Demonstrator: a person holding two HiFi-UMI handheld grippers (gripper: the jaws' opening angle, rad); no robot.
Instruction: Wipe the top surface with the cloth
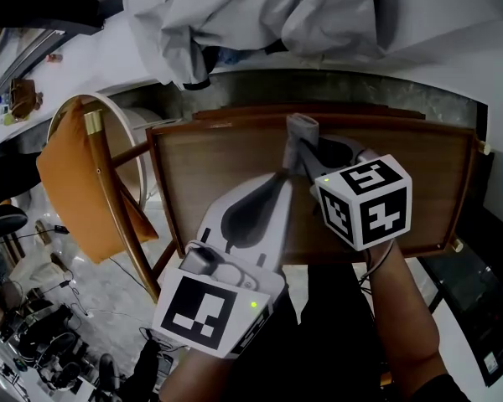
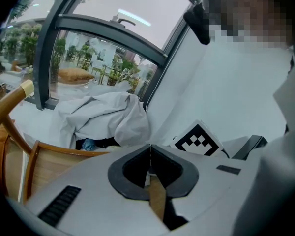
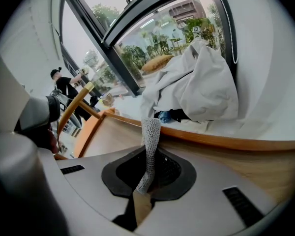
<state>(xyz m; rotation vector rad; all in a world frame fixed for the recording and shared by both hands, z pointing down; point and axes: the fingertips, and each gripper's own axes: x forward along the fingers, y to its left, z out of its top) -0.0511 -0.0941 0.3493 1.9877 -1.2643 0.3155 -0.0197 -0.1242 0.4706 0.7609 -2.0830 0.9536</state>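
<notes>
Above the table (image 1: pixel 222 166), both grippers point away from the person toward the far rim. Right gripper (image 1: pixel 305 159): jaws pressed onto a grey knitted cloth (image 1: pixel 302 128). In the right gripper view the cloth (image 3: pixel 150 134) rises as a narrow folded strip from between the jaws of that gripper (image 3: pixel 148 156), its free end standing above them. In the head view this end is over the far middle of the wooden top; whether any part of it touches the wood cannot be told. Left gripper (image 1: pixel 282 174): jaws brought together with nothing between them, as the left gripper view (image 2: pixel 150 149) shows, the tips lying just beside the right gripper's. Table: brown wood with a raised rim on all sides, also seen below the jaws in both gripper views (image 2: pixel 49 167) (image 3: pixel 270 163).

Beyond the far rim, a heap of pale grey sheet (image 1: pixel 260 15) (image 2: pixel 105 114) (image 3: pixel 199 85) lies on a white ledge under a dark-framed window (image 2: pixel 108 26). Left of the table stands a wooden chair (image 1: pixel 109 195) with an orange cushion (image 1: pixel 71 182) hanging against its back.
</notes>
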